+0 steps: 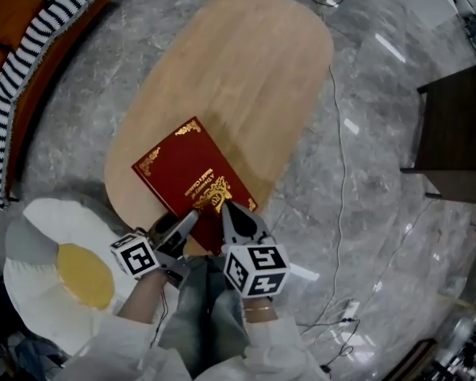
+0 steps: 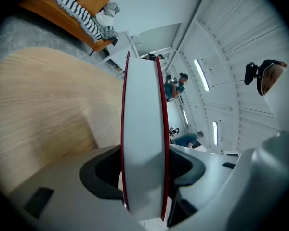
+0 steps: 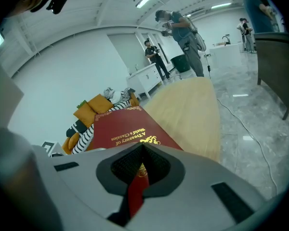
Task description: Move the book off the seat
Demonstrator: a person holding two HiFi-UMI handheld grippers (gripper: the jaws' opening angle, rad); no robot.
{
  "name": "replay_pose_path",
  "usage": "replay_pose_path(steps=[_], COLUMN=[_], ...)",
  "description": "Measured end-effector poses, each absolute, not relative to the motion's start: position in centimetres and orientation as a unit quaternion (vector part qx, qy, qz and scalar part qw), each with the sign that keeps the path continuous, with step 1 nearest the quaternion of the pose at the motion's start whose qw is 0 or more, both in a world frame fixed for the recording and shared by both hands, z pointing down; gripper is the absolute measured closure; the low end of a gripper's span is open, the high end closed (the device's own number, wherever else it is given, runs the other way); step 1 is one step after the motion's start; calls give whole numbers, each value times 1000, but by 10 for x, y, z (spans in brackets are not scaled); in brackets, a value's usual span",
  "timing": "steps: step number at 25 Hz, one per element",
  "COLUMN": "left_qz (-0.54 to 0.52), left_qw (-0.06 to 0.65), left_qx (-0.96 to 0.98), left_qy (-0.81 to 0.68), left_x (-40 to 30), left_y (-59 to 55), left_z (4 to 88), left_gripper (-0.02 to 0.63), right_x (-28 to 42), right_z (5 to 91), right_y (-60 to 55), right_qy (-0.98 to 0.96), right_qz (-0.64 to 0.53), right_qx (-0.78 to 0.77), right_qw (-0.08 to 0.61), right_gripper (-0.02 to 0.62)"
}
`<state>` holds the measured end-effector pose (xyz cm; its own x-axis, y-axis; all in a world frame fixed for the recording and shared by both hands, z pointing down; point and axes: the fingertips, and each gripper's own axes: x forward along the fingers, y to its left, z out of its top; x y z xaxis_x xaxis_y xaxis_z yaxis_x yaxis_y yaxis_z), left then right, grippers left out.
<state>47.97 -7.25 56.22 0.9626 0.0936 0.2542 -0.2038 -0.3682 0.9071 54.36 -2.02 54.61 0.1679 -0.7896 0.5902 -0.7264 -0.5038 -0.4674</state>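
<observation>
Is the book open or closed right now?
Closed. In the head view the book shows only its red front; the left gripper view shows its white pages packed between two red edges.

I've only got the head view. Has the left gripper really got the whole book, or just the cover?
Observer: In the left gripper view, the left gripper is around the full thickness of the book: the white page block, with a red cover against each pad.
Operator: And the right one?
Observer: The right gripper is closed on only a thin red edge of the book, near the gold title.
Operator: Anyone at the table's far end?
Observer: The right gripper view shows people standing beyond the table, apart from it.
</observation>
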Motion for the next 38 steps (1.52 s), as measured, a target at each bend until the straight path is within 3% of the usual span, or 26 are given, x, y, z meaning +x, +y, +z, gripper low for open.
replay_pose_path(steps=[19, 38], left_qz=[157, 215], left_qw=[637, 555], left_qx=[753, 798], left_qy=[-53, -98], left_x=[474, 458], left_y=[-74, -79], left_z=[618, 648], left_gripper=[345, 299], right_x=[524, 495], right_z=[583, 613], right_y=[-29, -28], right_qy=[510, 520], right_qz=[-444, -474], right_qx=[-736, -710], right_qw=[23, -20], right_gripper=[584, 584])
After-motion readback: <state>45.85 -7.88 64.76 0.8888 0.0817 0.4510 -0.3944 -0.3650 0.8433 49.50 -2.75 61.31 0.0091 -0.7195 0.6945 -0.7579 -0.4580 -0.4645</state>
